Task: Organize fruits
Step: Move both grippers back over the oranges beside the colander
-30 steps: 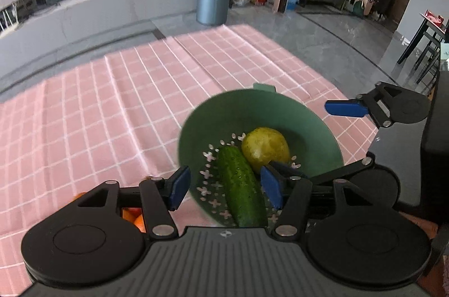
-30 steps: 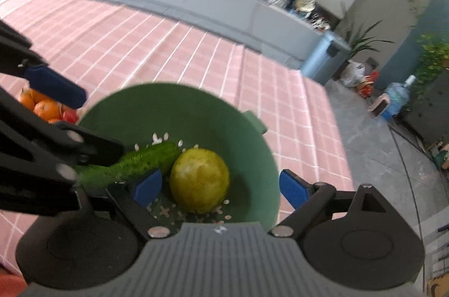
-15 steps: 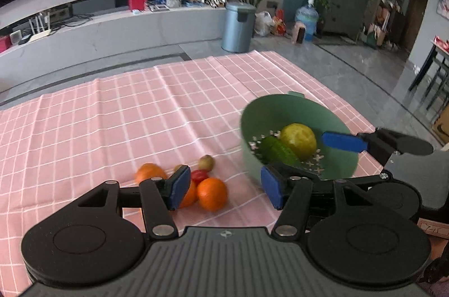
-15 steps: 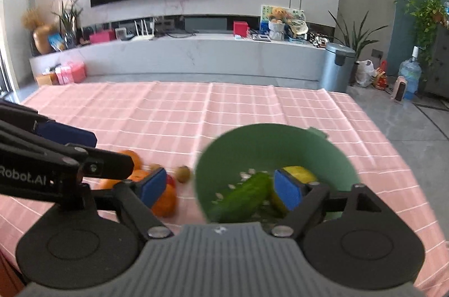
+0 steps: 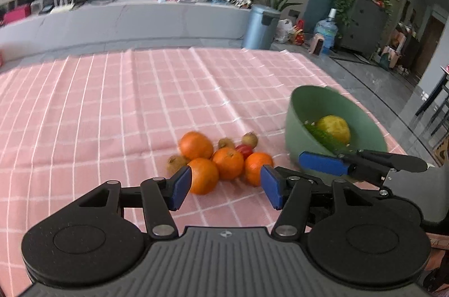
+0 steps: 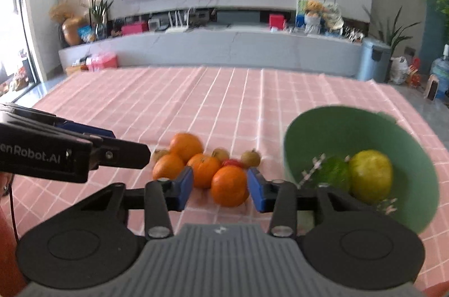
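We saw the nearest orange (image 6: 229, 189) dead ahead of our right gripper (image 6: 220, 191) — jaws just narrowing around it, not yet touching; the left gripper (image 5: 224, 186) stayed spread, empty.

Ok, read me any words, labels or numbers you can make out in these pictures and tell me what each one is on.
"enRobot.AI": white lettering on the side of the left gripper, cut off at the picture's left edge, seen in the right wrist view.
Boxes and packets on the grey ledge behind the table: any print is too small and blurred to read.
Nothing else legible.
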The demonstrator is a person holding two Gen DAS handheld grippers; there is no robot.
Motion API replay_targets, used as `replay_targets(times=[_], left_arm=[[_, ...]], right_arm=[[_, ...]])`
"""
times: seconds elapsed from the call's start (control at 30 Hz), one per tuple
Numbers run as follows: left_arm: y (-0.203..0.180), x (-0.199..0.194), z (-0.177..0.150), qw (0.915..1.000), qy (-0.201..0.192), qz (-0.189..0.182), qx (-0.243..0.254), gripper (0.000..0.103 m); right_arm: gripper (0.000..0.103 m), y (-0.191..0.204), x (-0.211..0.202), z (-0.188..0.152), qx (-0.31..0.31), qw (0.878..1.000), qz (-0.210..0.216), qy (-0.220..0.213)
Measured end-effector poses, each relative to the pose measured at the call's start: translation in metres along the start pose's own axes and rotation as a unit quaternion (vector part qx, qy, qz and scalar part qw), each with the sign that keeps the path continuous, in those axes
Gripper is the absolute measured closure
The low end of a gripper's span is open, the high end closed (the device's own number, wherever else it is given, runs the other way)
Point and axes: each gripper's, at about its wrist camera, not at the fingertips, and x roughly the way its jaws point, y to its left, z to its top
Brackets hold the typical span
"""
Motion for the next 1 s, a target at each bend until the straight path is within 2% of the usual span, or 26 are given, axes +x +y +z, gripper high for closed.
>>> replay_targets(times=[0.03, 0.23, 0.47, 0.6, 0.9, 1.0], left_arm=[[0.003, 0.003, -0.002, 1.0000, 0.003, 0.000, -0.006, 0.037], [0.016, 0.021, -0.012, 0.9993, 0.011, 0.012, -0.033, 0.039], [0.021, 0.044, -0.013, 0.9970, 0.015, 0.025, -0.072, 0.039], [0.022, 0.053, -0.015, 0.9969, 0.023, 0.033, -0.068, 0.039], [0.026, 0.067, -0.018, 0.9960, 0.036, 0.036, -0.073, 0.039], [0.027, 0.070, -0.017, 0.9958, 0.038, 0.035, -0.075, 0.043]], right_arm=[[0.071, 0.001, 0.004, -0.002, 0.000, 1.000, 0.001, 0.007], [0.071, 0.001, 0.025, -0.006, 0.006, 0.999, -0.017, 0.028], [0.064, 0.010, 0.042, -0.010, -0.004, 0.998, -0.049, 0.026], [0.058, 0.015, 0.050, -0.013, -0.009, 0.998, -0.058, 0.025], [0.058, 0.018, 0.063, -0.017, -0.006, 0.996, -0.079, 0.026], [0.059, 0.020, 0.065, -0.018, -0.012, 0.995, -0.091, 0.024]])
